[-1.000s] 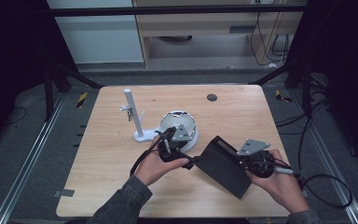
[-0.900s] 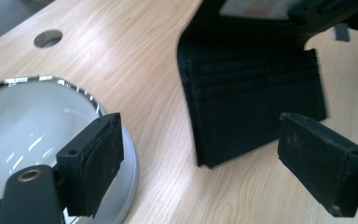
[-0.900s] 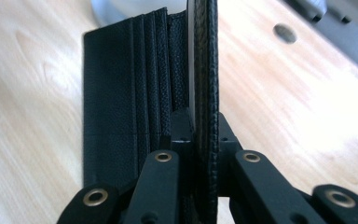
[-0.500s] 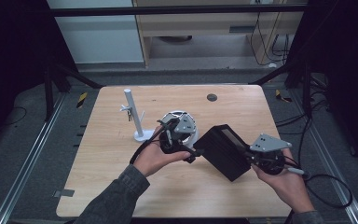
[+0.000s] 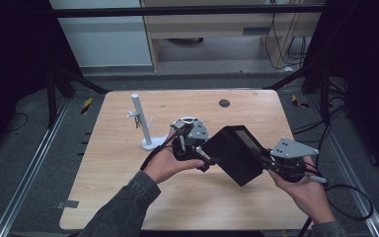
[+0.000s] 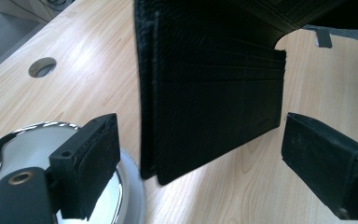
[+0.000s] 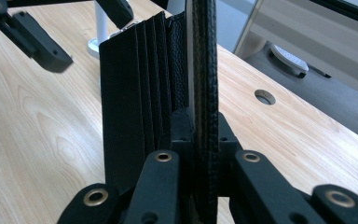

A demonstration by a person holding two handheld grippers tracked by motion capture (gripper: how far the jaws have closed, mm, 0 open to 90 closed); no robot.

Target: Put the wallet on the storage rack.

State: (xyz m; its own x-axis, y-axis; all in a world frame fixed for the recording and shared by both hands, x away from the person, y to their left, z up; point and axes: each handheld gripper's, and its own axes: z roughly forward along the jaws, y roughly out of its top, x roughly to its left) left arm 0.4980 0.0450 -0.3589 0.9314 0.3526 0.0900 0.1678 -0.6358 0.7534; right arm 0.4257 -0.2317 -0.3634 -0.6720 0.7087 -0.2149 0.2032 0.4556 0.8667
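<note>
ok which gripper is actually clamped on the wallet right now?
The right gripper: its jaws are shut on the black wallet, pinching one leaf. The left gripper is open, jaws spread either side of the wallet's other flap without touching.

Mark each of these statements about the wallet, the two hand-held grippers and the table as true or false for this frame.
1. The right hand-held gripper is clamped on one flap of the black wallet. True.
2. The left hand-held gripper is shut on the wallet. False: its jaws stand open, the wallet's edge between them.
3. The wallet lies flat on the table. False: it is held up, partly open.
4. A white stand rises on the table's left part. True.
5. The round hole in the table is at its near edge. False: it is near the far edge.
</note>
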